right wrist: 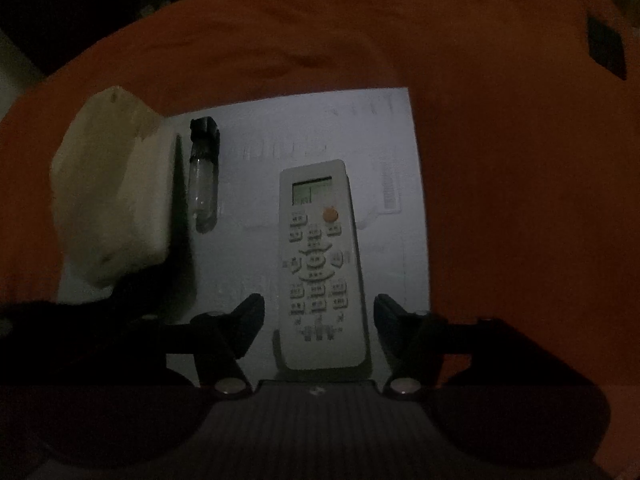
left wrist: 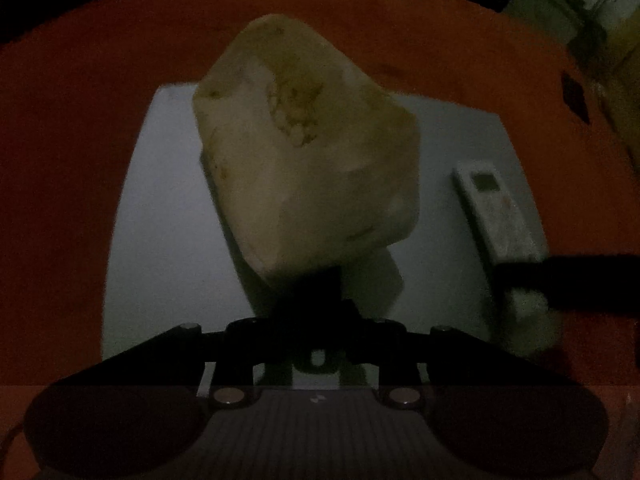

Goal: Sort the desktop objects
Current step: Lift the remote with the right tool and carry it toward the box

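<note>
We see an orange cloth (right wrist: 500, 160) under a white sheet (right wrist: 248, 248), a small glass vial (right wrist: 203, 184) beside the cream bundle (left wrist: 304, 152) clamped in our left gripper (left wrist: 316, 300), a white remote control (right wrist: 322, 264) lying between the parted fingers of our right gripper (right wrist: 318, 320), untouched

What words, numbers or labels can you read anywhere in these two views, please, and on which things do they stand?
No text can be read as it stands.
Remote control: its small screen and button markings are too blurred and dim to read.
White sheet: faint printed lines and what looks like a barcode near its right edge, too faint to read.
Pale crumpled bag held in the left gripper: brownish marks only, no lettering visible.
Small glass bottle: no label visible.
</note>
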